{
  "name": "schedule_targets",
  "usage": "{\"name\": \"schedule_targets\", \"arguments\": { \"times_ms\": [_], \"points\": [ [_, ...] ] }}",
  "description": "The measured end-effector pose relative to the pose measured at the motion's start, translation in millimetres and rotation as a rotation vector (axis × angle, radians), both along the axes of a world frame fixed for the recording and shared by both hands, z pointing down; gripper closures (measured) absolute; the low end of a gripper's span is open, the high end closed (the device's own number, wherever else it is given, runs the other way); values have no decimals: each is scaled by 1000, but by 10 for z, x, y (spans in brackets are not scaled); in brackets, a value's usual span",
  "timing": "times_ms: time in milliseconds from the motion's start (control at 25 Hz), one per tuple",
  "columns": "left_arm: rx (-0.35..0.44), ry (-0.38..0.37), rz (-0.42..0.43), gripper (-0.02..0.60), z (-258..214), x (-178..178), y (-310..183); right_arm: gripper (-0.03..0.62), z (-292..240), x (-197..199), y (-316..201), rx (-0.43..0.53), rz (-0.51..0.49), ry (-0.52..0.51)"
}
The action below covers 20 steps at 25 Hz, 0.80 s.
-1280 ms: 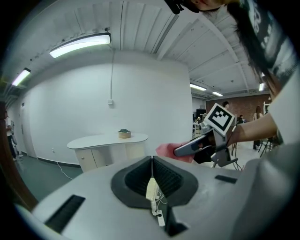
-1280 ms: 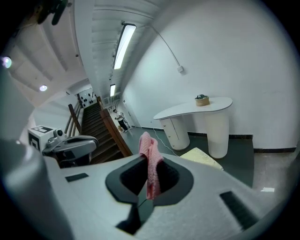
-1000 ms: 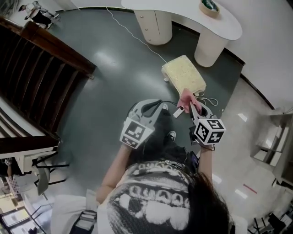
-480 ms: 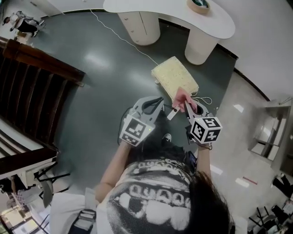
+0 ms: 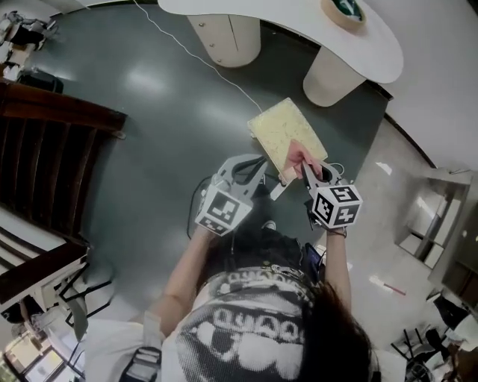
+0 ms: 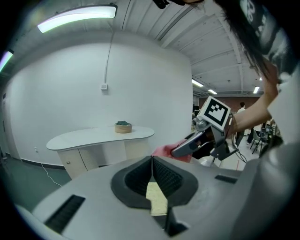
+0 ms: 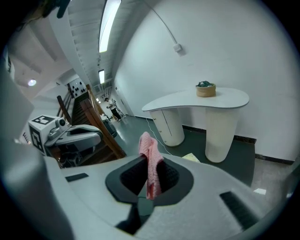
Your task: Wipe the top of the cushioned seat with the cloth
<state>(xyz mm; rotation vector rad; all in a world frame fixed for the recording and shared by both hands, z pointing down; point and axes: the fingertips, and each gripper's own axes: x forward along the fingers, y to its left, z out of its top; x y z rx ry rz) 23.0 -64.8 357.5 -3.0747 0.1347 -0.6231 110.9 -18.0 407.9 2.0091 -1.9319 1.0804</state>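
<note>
The cushioned seat (image 5: 284, 131) is a pale yellow pad low on the dark floor, in front of the white table. My right gripper (image 5: 306, 168) is shut on a pink cloth (image 5: 302, 156), which hangs over the seat's near corner. In the right gripper view the cloth (image 7: 150, 161) stands pinched between the jaws, and a corner of the seat (image 7: 191, 157) shows beyond. My left gripper (image 5: 256, 166) is shut and empty, held just left of the seat's near edge. Its own view shows the seat (image 6: 157, 200) below the closed jaws and the cloth (image 6: 164, 151) to the right.
A white curved table (image 5: 299, 16) on two round pedestals stands behind the seat, with a small bowl (image 5: 343, 9) on top. A cable (image 5: 202, 56) runs across the floor. A dark wooden stair rail (image 5: 52, 112) lies to the left. The person's shoe (image 5: 269, 225) is below the grippers.
Both grippers have come closer to the seat. The cloth now overlaps the seat's near corner instead of hanging short of it.
</note>
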Motion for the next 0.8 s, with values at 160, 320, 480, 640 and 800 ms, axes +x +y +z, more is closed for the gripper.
{"name": "schedule_targets", "arguments": {
  "times_ms": [160, 320, 480, 640, 800],
  "points": [
    [15, -25, 8, 572, 185, 96, -454, 583, 349, 110, -458, -68, -56, 11],
    [10, -32, -3, 572, 395, 123, -802, 583, 742, 128, -852, -138, -146, 31],
    [-7, -41, -25, 572, 651, 157, -1028, 583, 1130, 164, -1188, -199, -236, 50],
    [-26, -55, -56, 572, 927, 230, -1152, 583, 1523, 219, -1463, -227, -294, 38],
    [-27, -45, -92, 572, 1180, 309, -1239, 583, 2007, 283, -1655, -269, -359, 43]
  ]
}}
